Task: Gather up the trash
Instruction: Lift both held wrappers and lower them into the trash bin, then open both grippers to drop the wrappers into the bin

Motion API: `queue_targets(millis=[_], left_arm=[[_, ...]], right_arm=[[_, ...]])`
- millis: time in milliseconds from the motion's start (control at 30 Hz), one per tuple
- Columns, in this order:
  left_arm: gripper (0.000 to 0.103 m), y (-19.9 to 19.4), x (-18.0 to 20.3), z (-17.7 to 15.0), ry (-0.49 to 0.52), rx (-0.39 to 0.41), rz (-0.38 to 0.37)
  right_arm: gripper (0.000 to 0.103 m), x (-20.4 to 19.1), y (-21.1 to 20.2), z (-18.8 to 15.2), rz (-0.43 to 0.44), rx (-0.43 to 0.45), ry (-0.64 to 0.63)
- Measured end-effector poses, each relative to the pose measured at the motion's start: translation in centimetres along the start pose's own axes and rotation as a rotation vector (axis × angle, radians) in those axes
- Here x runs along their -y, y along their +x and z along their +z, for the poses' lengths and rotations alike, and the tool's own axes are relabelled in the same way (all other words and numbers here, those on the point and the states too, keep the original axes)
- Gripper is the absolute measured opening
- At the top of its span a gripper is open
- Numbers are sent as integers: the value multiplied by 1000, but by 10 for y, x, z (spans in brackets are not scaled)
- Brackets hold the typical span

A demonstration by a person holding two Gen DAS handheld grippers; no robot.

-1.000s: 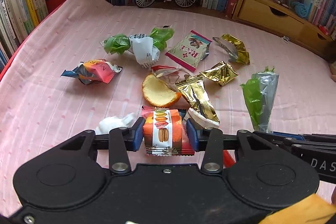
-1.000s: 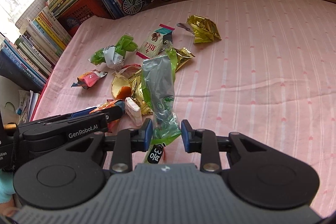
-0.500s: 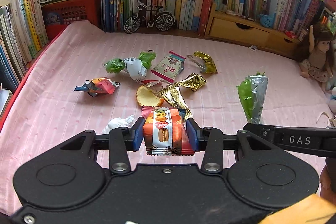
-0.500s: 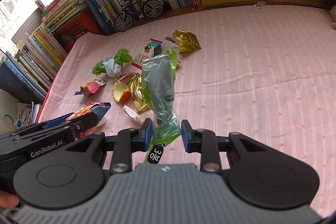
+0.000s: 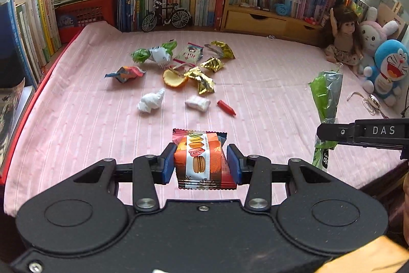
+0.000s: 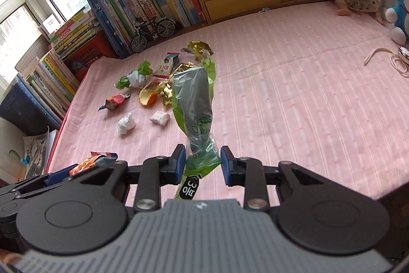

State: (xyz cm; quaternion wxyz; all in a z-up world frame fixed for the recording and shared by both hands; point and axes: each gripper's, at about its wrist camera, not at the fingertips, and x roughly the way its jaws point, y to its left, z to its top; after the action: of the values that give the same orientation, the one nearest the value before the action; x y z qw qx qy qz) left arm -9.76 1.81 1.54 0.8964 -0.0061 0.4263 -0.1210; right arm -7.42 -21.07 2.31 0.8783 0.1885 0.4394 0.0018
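Overall, both grippers were loaded and held above the pink bedcover. The left gripper had its jaws pinching an orange macaron packet squarely across its middle; that grip looked sound. The right gripper pinched a long green-and-silver wrapper near its lower end only, with most of its length standing free above the jaws and a printed tail hanging below.

Risk one: the thin film appeared bunched rather than flattened between the pads, so a quick swing could let it slide out and fall back onto the cover.

Risk two: the tall free end might brush the left tool or catch on a bin edge at release, judging by how far it projected.

Remaining trash lay well ahead on the cover: a white tissue wad, an orange peel, gold foil wrappers and a small red piece. No bin was visible in either view, so the drop-off point could not be assessed.
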Motion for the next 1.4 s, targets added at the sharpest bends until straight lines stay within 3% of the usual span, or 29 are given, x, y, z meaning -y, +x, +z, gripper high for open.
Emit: queue_targets(millis=[367,667,867,1200,1400], left_arm=[[40,-51,-4,-93,-123,-11,67],[40,-66,12,-159,-132,-69,120],[41,-29,13,-195,-126,-106,142],[41,85,-9,-288,-171,-223,144],[41,130,-21,-317,-184,-256,140]], right_arm=[[34,-3,-25,-73,73,-87,-128],[35,14,-25,-137,115,-166,-155],[35,23,8,-171,129,-231,-125],[35,51,120,-246,84,-344,-102],[36,64,171,-277,63,-384,-115]])
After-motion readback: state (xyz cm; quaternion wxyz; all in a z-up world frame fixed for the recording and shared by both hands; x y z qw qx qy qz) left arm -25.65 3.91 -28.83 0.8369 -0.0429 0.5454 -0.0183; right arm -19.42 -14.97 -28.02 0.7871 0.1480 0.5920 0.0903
